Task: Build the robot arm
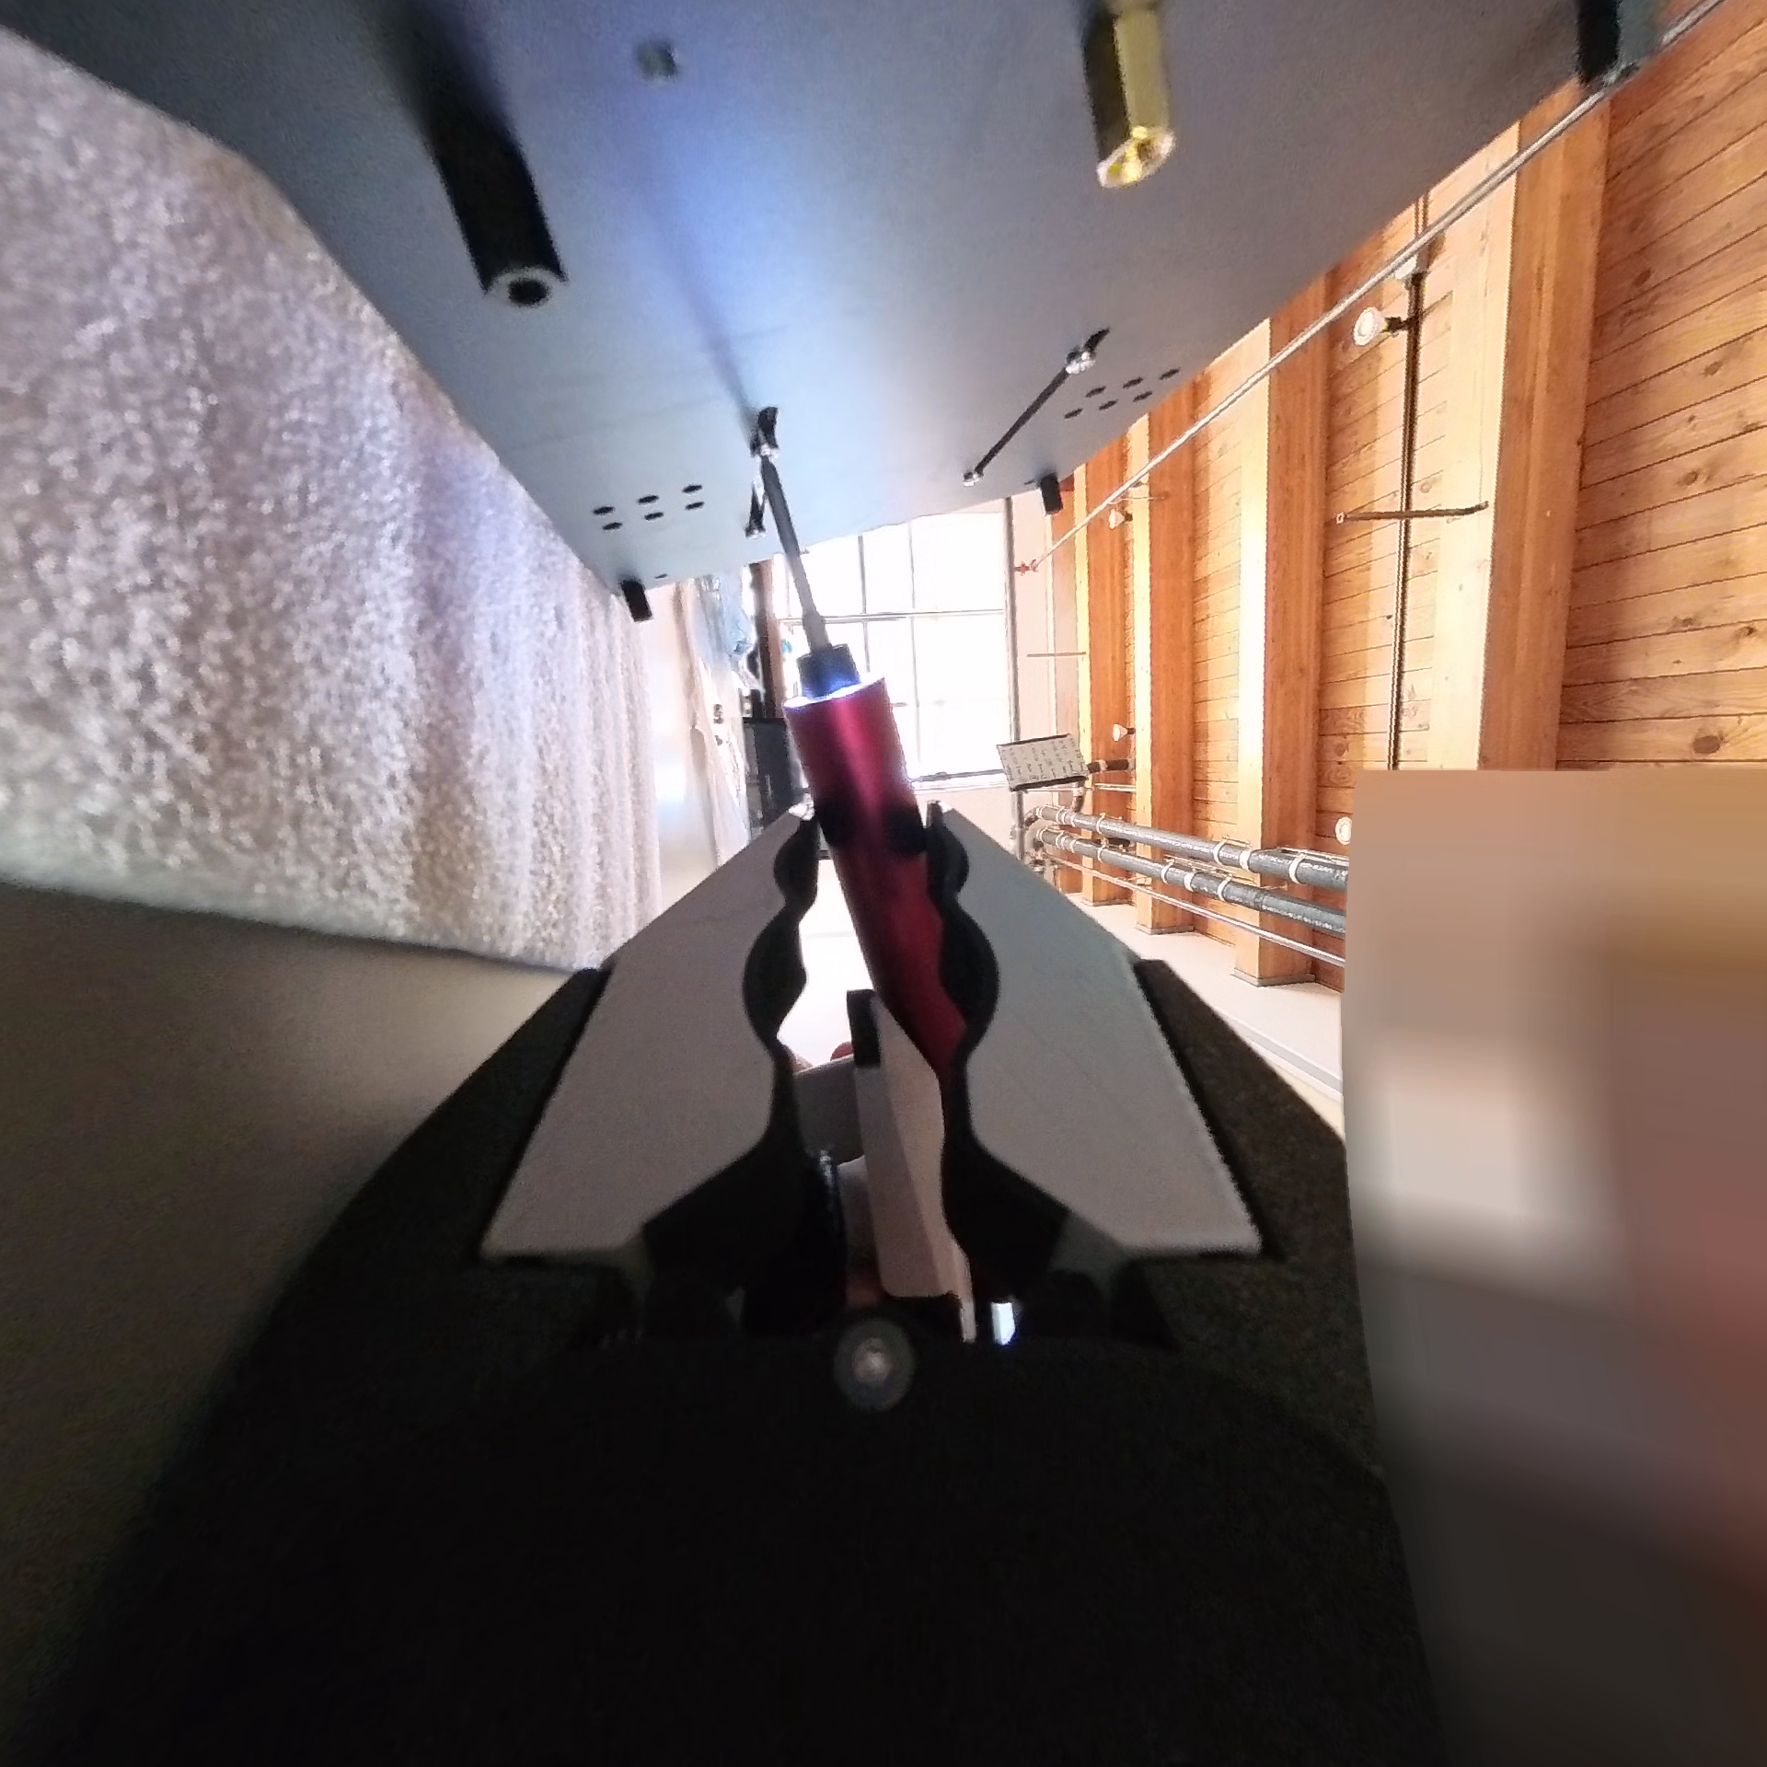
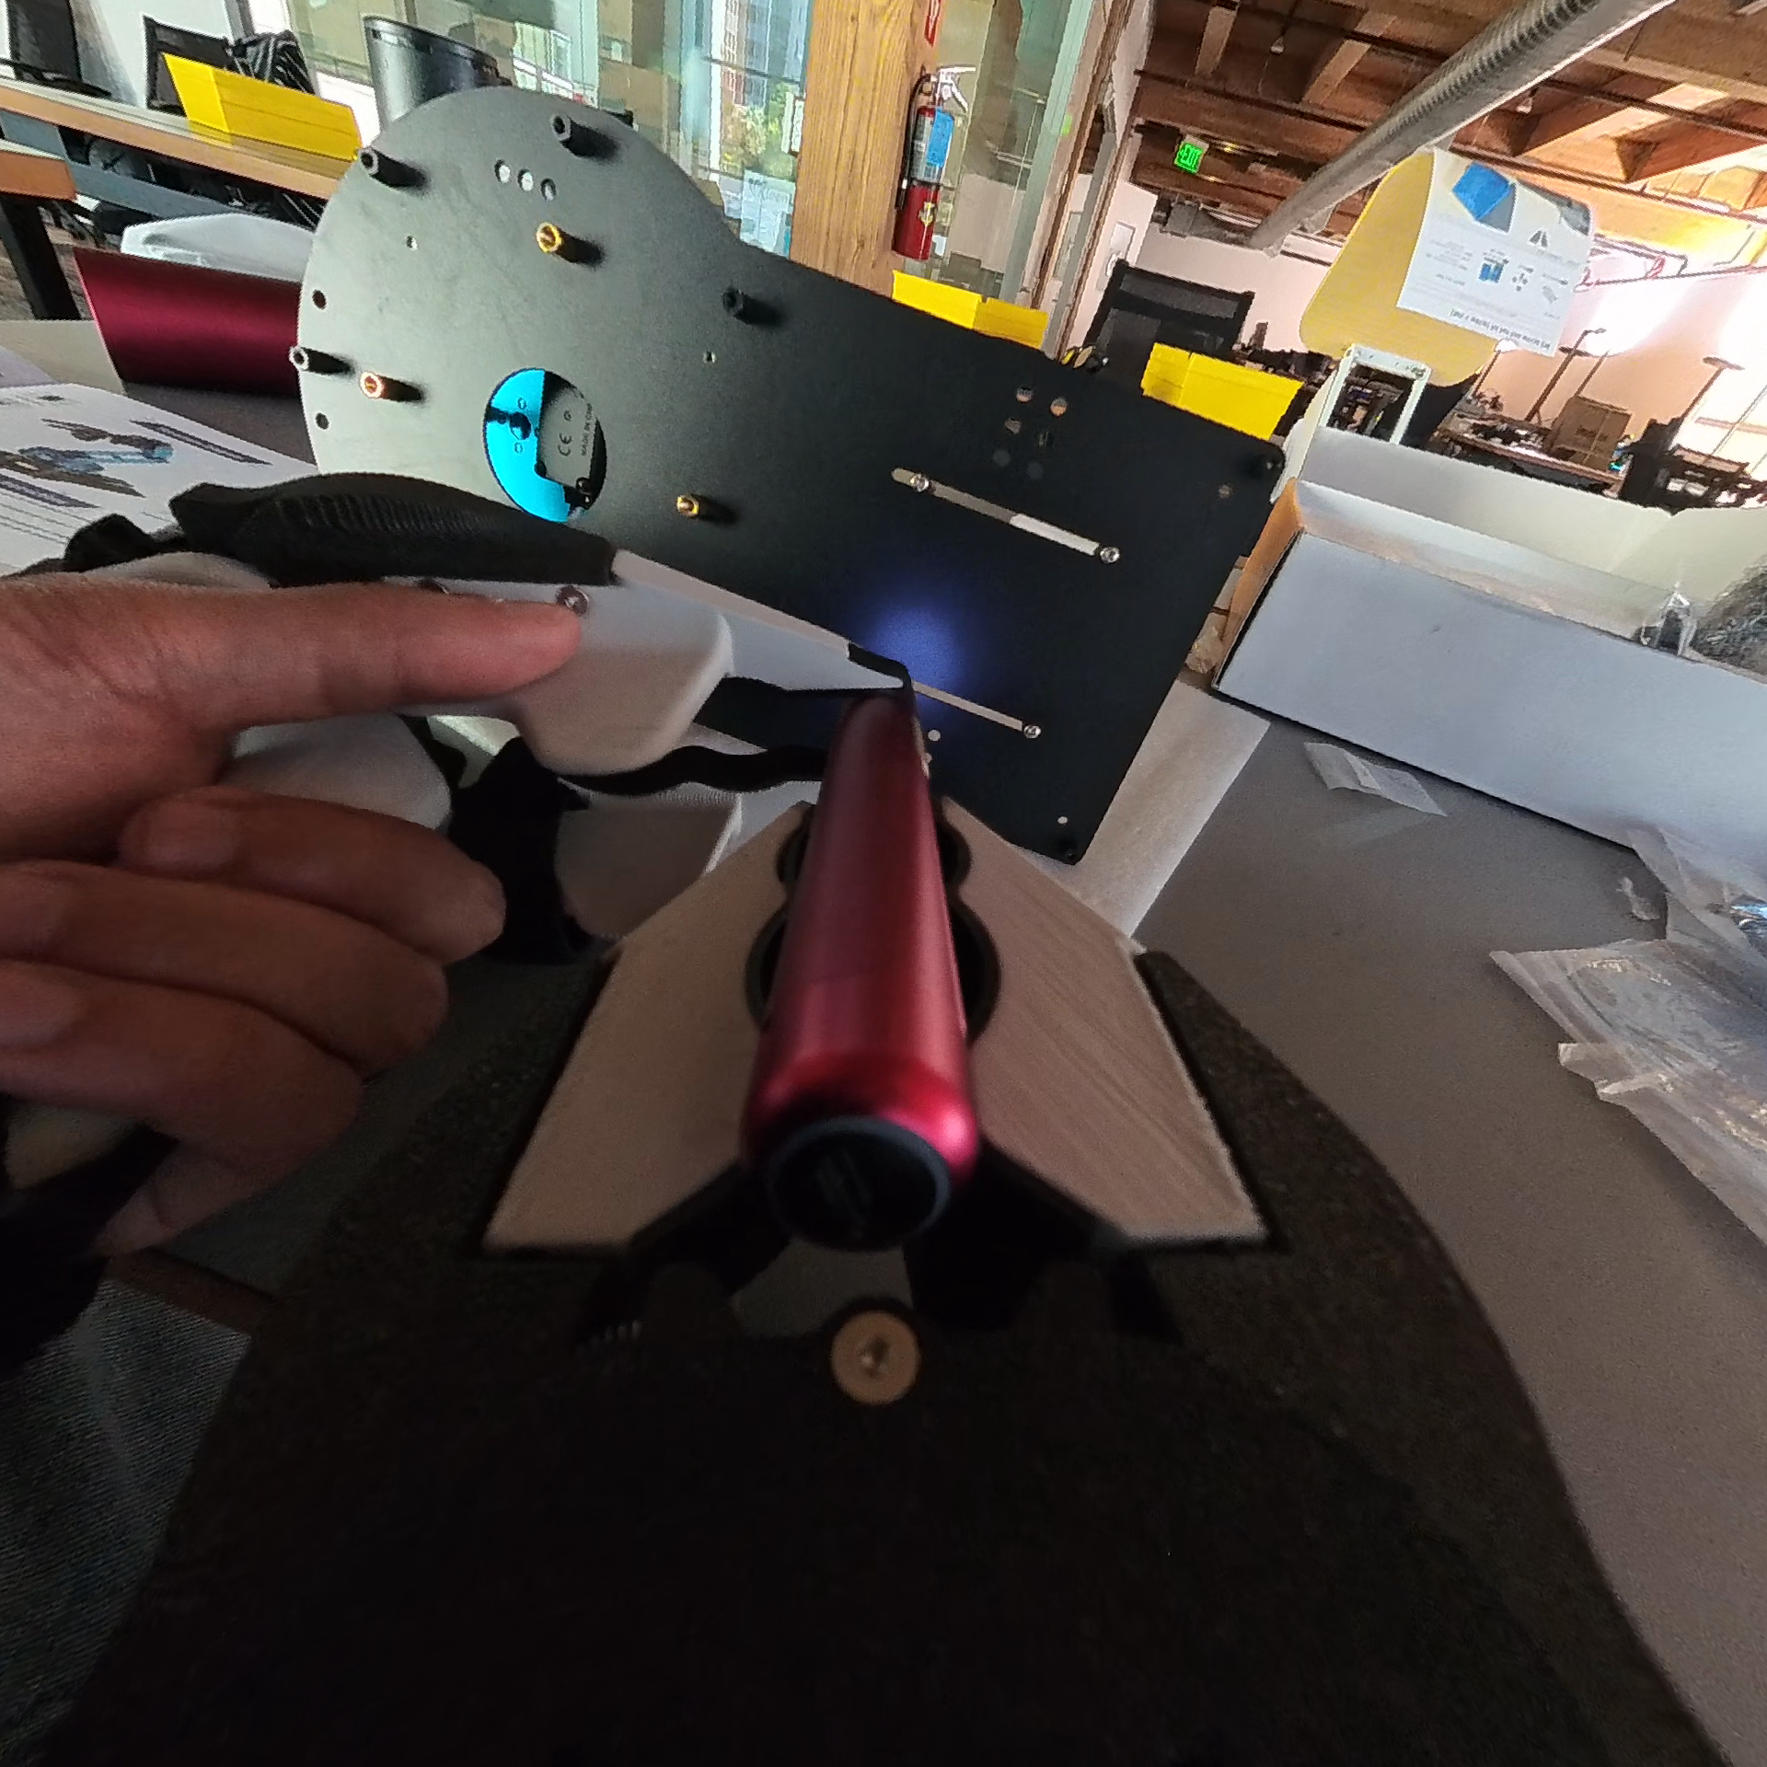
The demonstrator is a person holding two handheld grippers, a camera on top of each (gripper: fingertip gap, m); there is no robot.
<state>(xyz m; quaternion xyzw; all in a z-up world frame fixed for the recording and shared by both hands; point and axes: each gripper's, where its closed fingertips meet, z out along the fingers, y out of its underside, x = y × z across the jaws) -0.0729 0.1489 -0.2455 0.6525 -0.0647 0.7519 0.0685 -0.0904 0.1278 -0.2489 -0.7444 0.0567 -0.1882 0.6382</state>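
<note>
Red electric screwdriver (image 2: 856, 966) pinched in right gripper (image 2: 865, 841), bit against black plate (image 2: 861, 459), left gripper (image 1: 865, 851) pinching screwdriver too.

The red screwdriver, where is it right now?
The red screwdriver lies between the right gripper's fingers in the right wrist view, butt toward the camera, its lit tip against the black plate, right of the hand.

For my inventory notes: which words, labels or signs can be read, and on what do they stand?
I do not quote writing; these bear it.
Green sign: legible.
Round label behind black plate: small print.
Printed sheet: blurred.
White poster on yellow board: too small.
Left view: nothing legible.
</note>
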